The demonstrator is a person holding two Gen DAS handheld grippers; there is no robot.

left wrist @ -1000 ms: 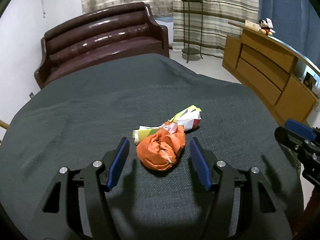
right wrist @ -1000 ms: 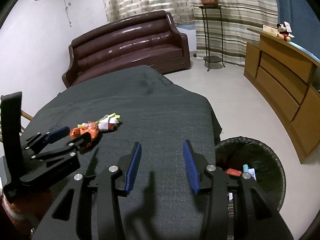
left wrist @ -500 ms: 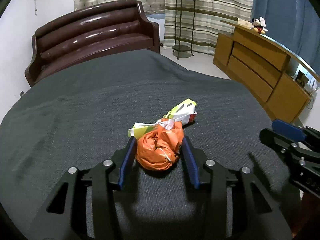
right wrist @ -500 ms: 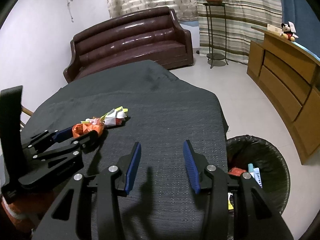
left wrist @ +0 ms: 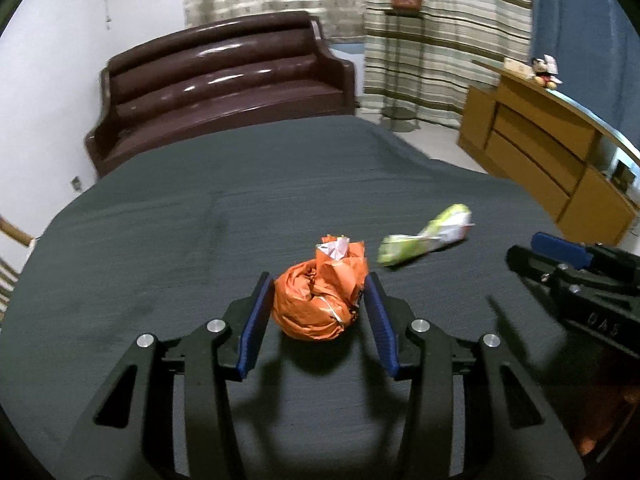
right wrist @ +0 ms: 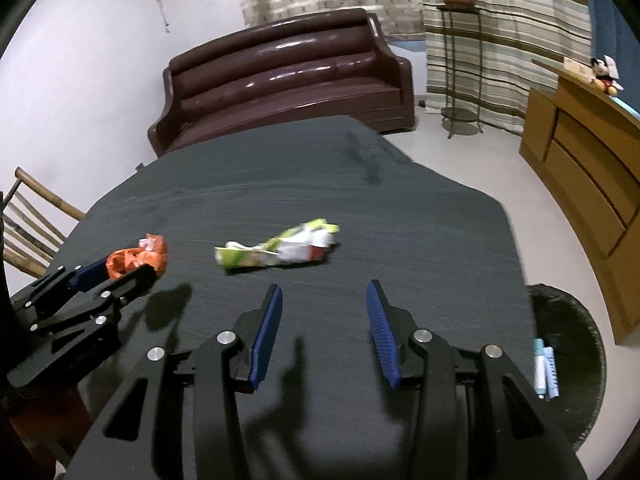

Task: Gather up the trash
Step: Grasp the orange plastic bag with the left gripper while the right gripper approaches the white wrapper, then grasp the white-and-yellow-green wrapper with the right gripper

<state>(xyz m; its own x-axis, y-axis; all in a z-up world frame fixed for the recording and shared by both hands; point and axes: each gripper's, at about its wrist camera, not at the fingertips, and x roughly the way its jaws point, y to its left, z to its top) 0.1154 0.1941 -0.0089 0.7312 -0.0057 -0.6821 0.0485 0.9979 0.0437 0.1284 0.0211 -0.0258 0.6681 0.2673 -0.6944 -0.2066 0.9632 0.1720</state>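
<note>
At the far left of the right wrist view, a wooden chair (right wrist: pixel 28 220) stands against the white wall, beside the table covered in a dark grey cloth (right wrist: pixel 304 184). Next comes the left gripper (left wrist: pixel 319 294), its 2 blue-padded fingers (left wrist: pixel 256 320) pressed against either side of a crumpled orange wrapper (left wrist: pixel 320 300), so the jaws are clamped on it with only the wad's width between them. A white scrap of paper pokes out of the wrapper's top. The wrapper looks raised a little off the cloth, with a shadow spread below it, though whether its underside touches the cloth cannot be told. To its right, apart from it, a crumpled green and white wrapper (right wrist: pixel 280 250) lies flat on the cloth near the middle of the table. Further right, the right gripper (right wrist: pixel 324 300) hovers over the near part of the cloth with its jaws wide apart, gripping nothing and touching nothing; the green and white wrapper sits beyond its fingertips. At the far right, below the table's edge, a black bin (right wrist: pixel 576 356) stands on the pale floor with a pale blue item visible inside it.
</note>
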